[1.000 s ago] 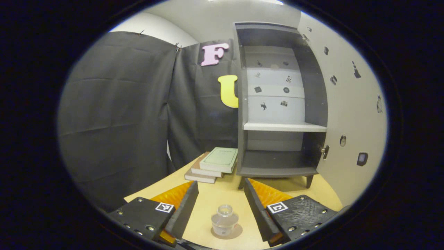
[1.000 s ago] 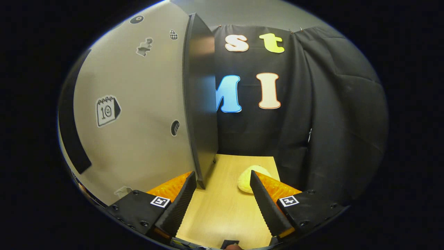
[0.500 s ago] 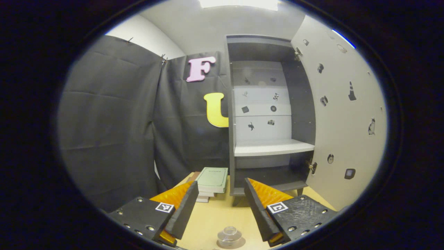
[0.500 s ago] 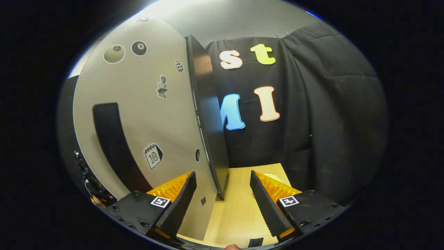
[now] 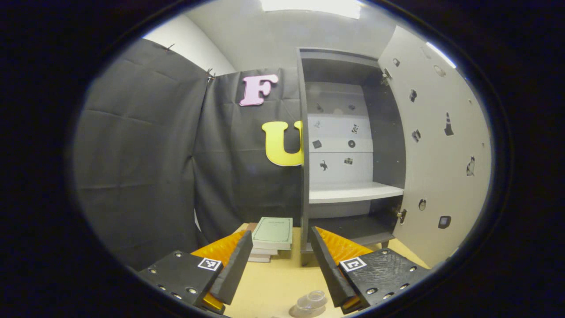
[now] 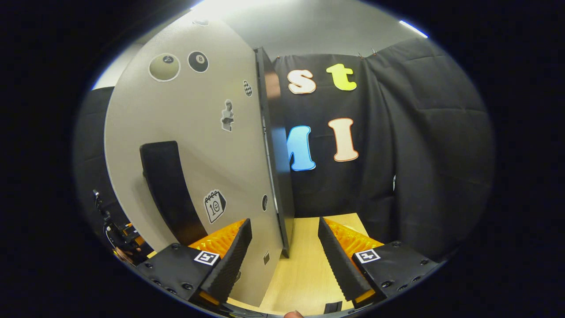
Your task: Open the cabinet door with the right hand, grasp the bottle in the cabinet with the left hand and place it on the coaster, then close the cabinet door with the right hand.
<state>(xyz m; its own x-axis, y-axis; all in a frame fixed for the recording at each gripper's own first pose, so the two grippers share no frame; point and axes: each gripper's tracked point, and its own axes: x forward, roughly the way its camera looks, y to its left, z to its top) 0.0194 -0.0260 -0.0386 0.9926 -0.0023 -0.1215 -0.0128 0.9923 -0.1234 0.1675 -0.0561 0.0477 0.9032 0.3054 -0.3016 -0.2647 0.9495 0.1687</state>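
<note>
A: Two grippers, both spread wide, nothing between the fingers of either.

B: Bottle location?

A: Left gripper view: bottle at the very bottom edge, on the wooden table. It's clear, mouth toward the camera, so the long axis looks roughly vertical. It reads upright, but the fisheye edge makes any tilt hard to judge. A brownish disc under it looks like the coaster, mostly cut off.

B: Relative to the left gripper?

A: Below and behind the fingertips, near the base of the right-hand finger, closer to that one than the other. Fingers don't touch it.

B: Cabinet?

A: Cabinet stands ahead on the table, open. Pale shelf halfway up, dark floor compartment under it. Door is swung out to the right, small stickers on its inner face. Stack of books just left of the cabinet foot, green one on top.

B: Right gripper?

A: Right gripper view: the cabinet door's free edge runs down between its two fingers, nearer the left-hand finger. Can't tell if that finger touches the door face; the other finger is clear of it. Door's outer face has a dark curved handle strip and stickers.
</note>
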